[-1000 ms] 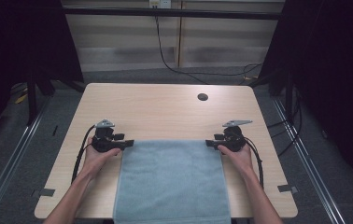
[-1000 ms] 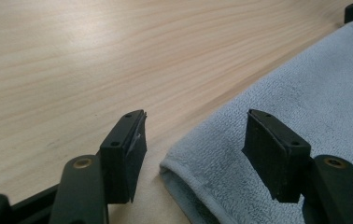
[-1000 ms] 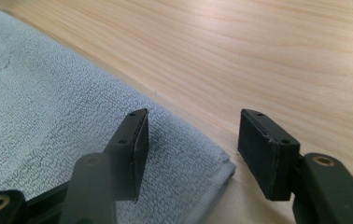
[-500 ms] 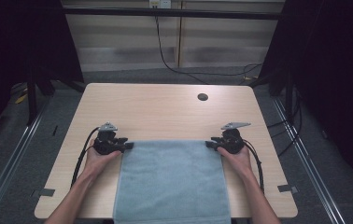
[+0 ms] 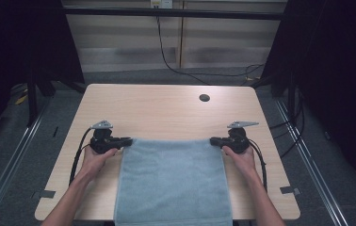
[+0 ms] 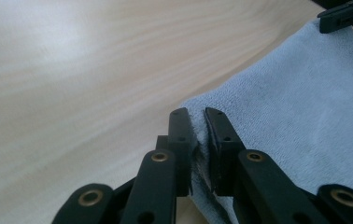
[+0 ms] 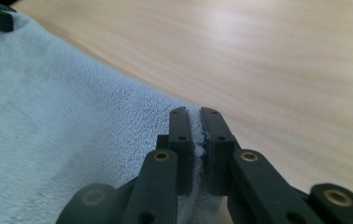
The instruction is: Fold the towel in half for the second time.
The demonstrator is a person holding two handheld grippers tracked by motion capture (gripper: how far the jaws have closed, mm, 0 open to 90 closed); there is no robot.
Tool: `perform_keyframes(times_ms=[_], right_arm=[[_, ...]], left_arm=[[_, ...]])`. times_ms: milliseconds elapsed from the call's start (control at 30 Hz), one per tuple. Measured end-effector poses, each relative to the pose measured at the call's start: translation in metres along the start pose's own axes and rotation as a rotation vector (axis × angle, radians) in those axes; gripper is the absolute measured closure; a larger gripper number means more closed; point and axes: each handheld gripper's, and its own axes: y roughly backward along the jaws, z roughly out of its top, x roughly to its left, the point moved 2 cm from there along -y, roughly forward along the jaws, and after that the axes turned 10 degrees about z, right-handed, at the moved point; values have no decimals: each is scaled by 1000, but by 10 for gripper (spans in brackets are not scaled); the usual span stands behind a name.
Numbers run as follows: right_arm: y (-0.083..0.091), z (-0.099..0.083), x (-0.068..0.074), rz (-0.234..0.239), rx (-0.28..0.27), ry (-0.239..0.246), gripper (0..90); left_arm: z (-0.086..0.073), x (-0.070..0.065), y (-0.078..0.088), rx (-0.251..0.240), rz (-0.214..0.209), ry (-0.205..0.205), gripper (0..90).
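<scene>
On the wooden table point(image 5: 166, 110), left tongs point(image 5: 128, 141) and right tongs point(image 5: 214, 140) just closed, each pinching a towel point(image 5: 173, 183) corner.

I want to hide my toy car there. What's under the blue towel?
The towel lies flat on the wooden table, with its near end hanging over the table's edge. No lump shows, but the cloth covers whatever is beneath it, so something thin could hide there.

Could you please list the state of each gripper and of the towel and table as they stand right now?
left gripper: jaws just closed, pinching the towel's far left corner.
right gripper: jaws just closed, pinching the far right corner.
towel: spread flat, near end hanging over the table edge.
table: bare beyond the towel.
</scene>
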Motion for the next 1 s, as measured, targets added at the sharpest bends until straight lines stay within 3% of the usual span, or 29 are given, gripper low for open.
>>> perform_keyframes(times_ms=[267, 533, 600, 733, 833, 1000], right_arm=[[14, 38, 9, -10, -81, 39, 857], [43, 96, 7, -64, -208, 95, 861], [47, 101, 7, -68, -217, 94, 861], [52, 107, 12, -71, -221, 118, 863], [50, 96, 17, -62, -192, 132, 863], [57, 73, 28, -16, -193, 139, 862]], left_arm=[[38, -1, 5, -77, 35, 0, 832], [104, 5, 24, -217, 70, 27, 835], [108, 4, 27, -227, 63, 28, 835], [103, -3, 32, -233, 58, -17, 835], [90, -5, 35, -227, 49, -23, 835], [67, -12, 49, -230, 22, -43, 839]])
